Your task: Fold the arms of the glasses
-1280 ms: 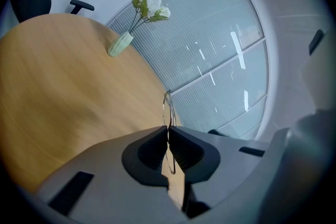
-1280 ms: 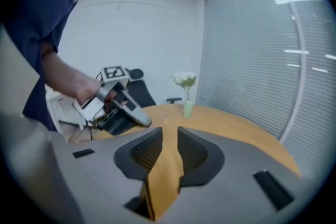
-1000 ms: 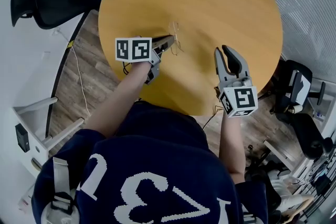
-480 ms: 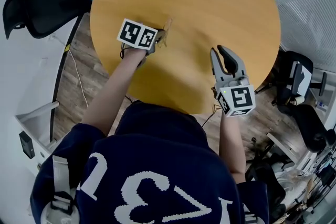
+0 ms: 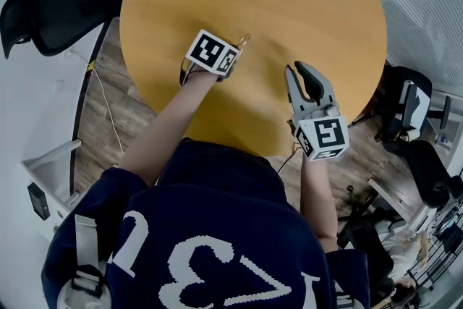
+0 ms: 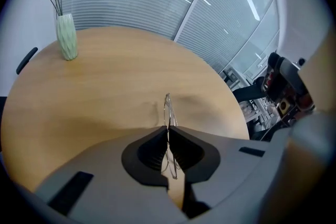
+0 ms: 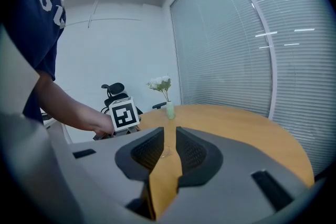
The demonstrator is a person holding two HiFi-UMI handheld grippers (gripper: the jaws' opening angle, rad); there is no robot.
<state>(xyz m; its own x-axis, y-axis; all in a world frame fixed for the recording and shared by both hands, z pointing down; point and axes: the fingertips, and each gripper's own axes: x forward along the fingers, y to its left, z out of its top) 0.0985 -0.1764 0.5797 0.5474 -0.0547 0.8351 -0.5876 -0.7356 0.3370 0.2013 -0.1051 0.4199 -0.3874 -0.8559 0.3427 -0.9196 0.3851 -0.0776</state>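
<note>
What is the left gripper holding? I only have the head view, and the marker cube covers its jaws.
Observer: The left gripper is shut on the glasses. The thin wire frame is pinched edge-on and sticks out past the jaw tips.
Operator: Is the right one empty?
Observer: Yes. In its own view the right gripper has its jaws apart, with only the table showing between them.
Operator: What is it aimed at?
Observer: The vase of white flowers lines up just above the gap between its jaws, at the far edge of the table.
</note>
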